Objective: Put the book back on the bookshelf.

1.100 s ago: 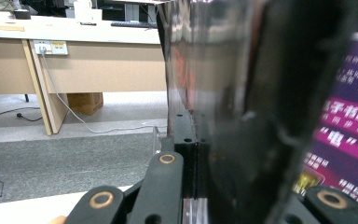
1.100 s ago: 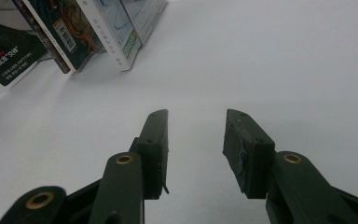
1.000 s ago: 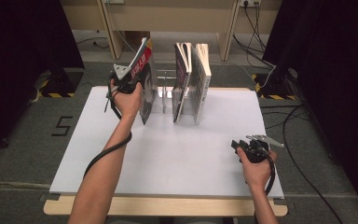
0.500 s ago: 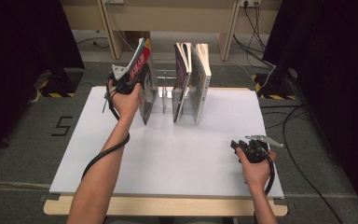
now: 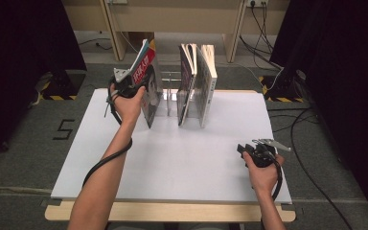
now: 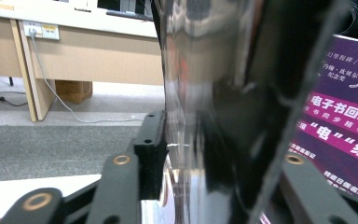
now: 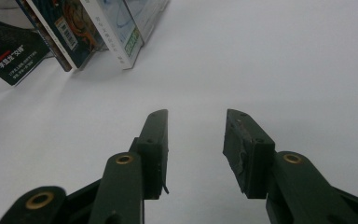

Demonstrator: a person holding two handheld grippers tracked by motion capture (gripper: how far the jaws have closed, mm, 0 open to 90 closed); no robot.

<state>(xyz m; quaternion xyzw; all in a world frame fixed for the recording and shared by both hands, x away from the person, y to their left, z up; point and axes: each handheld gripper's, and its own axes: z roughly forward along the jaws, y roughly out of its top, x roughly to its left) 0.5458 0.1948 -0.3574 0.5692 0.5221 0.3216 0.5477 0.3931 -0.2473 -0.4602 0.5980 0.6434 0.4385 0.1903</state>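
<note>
High view: left claw [image 5: 141, 82] jaws just opening w/ red-cover book [image 5: 146, 72] between; right claw [image 5: 249, 151] open.

A glossy red-and-black magazine [image 5: 146, 81] stands tilted leftward at the left end of the rack.

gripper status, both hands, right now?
Left gripper: jaws have just been opening, now open, with the red-covered book between them.
Right gripper: open, holding nothing, over the white table.

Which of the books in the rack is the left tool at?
The leftmost one, the red-and-black magazine, leaning left and apart from the other two books. It sits between the left tool jaws, which have just been opening.
</note>
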